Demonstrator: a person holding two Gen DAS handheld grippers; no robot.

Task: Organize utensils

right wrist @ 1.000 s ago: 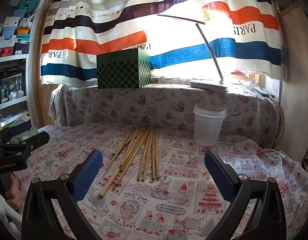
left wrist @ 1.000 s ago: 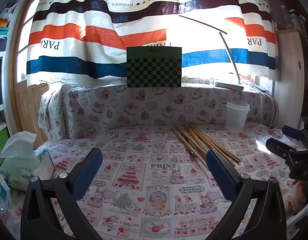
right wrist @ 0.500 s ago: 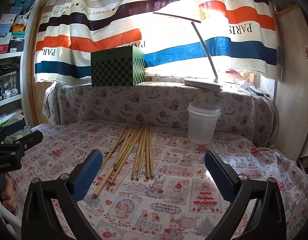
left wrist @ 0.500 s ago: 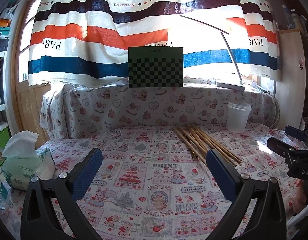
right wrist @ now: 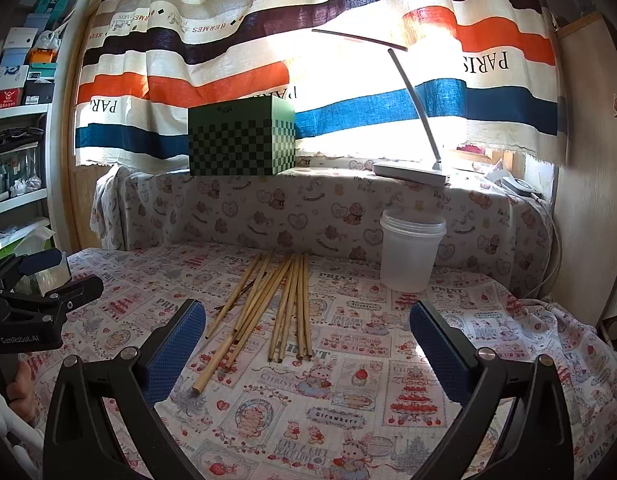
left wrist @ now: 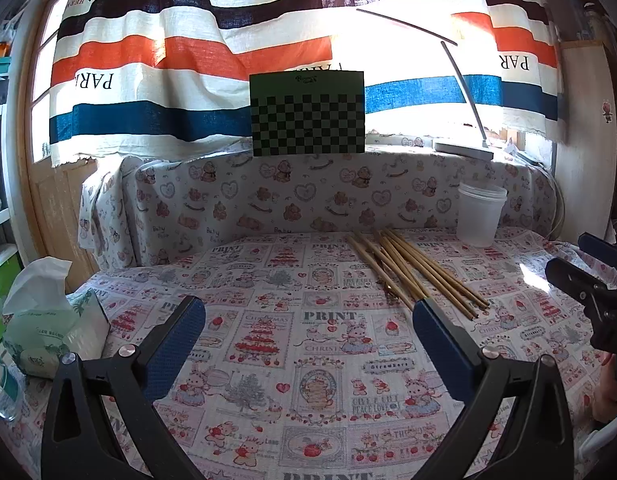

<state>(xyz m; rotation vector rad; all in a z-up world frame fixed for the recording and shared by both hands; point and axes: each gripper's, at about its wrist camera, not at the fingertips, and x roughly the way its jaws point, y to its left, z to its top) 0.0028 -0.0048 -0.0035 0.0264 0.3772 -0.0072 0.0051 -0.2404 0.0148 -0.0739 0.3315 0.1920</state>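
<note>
Several bamboo chopsticks (right wrist: pixel 276 304) lie loose in a fan on the patterned tablecloth (right wrist: pixel 348 400); in the left wrist view the chopsticks (left wrist: pixel 412 270) sit to the right of centre. A clear plastic cup (right wrist: pixel 410 254) stands upright behind them to the right, also visible as the cup (left wrist: pixel 481 214) in the left wrist view. My right gripper (right wrist: pixel 306 334) is open, its blue pads wide apart just short of the chopsticks' near ends. My left gripper (left wrist: pixel 308 328) is open above bare cloth, left of the chopsticks. Nothing is held.
A green checkered box (right wrist: pixel 242 140) and a desk lamp (right wrist: pixel 412 168) sit on the covered ledge behind. A tissue pack (left wrist: pixel 48 320) lies at the table's left. The right gripper (left wrist: pixel 588 292) shows at the right edge, the left gripper (right wrist: pixel 32 300) at the left edge.
The right gripper has drifted a little to the left and closer to the chopsticks. The left view has barely shifted. Both stay open.
</note>
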